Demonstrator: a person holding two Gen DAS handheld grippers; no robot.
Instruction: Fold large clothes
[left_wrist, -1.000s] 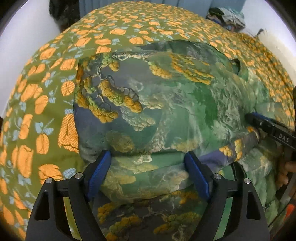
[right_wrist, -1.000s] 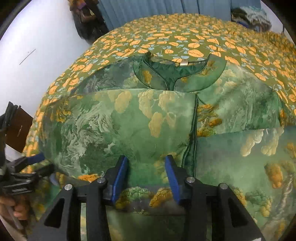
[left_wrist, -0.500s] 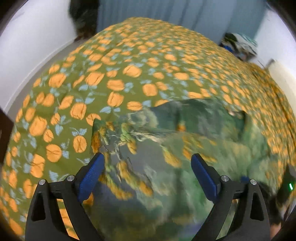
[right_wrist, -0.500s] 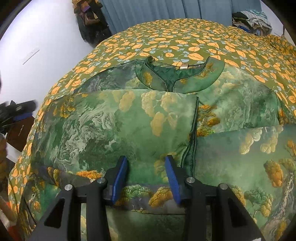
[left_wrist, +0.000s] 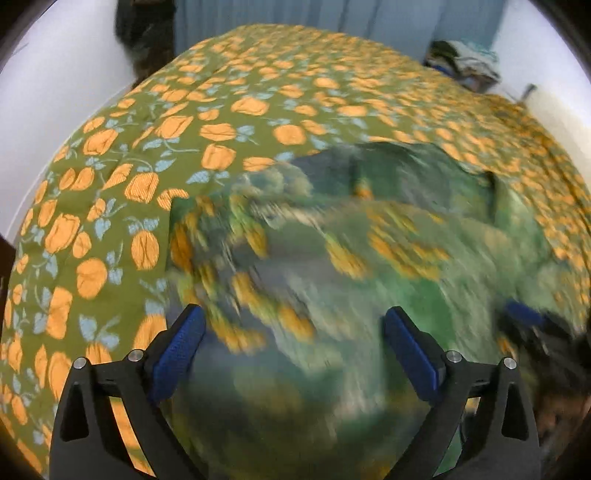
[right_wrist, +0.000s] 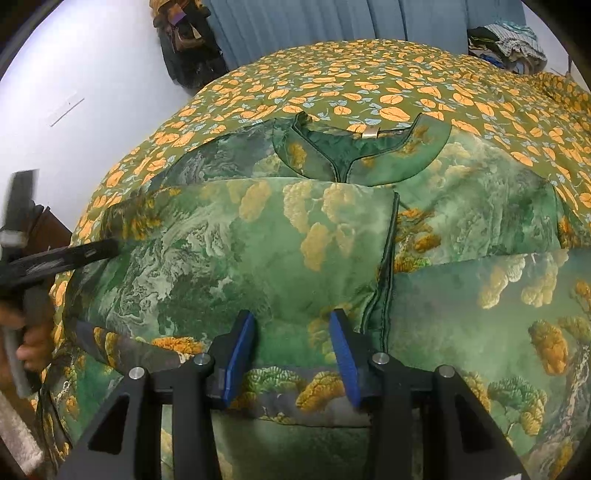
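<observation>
One green landscape-print garment (right_wrist: 266, 251) spread on orange-flowered bedspread (right_wrist: 369, 85). Right wrist view sharp: collar (right_wrist: 364, 151) at far end, one folded panel across front. Left wrist view motion-blurred; garment (left_wrist: 351, 258) detail lost. Left gripper (left_wrist: 293, 332): jaws wide apart, released, nothing between. Right gripper (right_wrist: 291, 354): jaws parted over fabric; grasp cannot be told.

The green landscape-print robe (right_wrist: 258, 251) is spread over a bed with an orange-flowered green bedspread (right_wrist: 369, 81), collar at the far end. The right gripper (right_wrist: 291, 350) has its blue-padded jaws parted a bit, a hump of fabric bulging between them beside the dark-piped front edge. The left gripper (right_wrist: 107, 245) pokes in at the robe's left edge, too blurry to read.
</observation>
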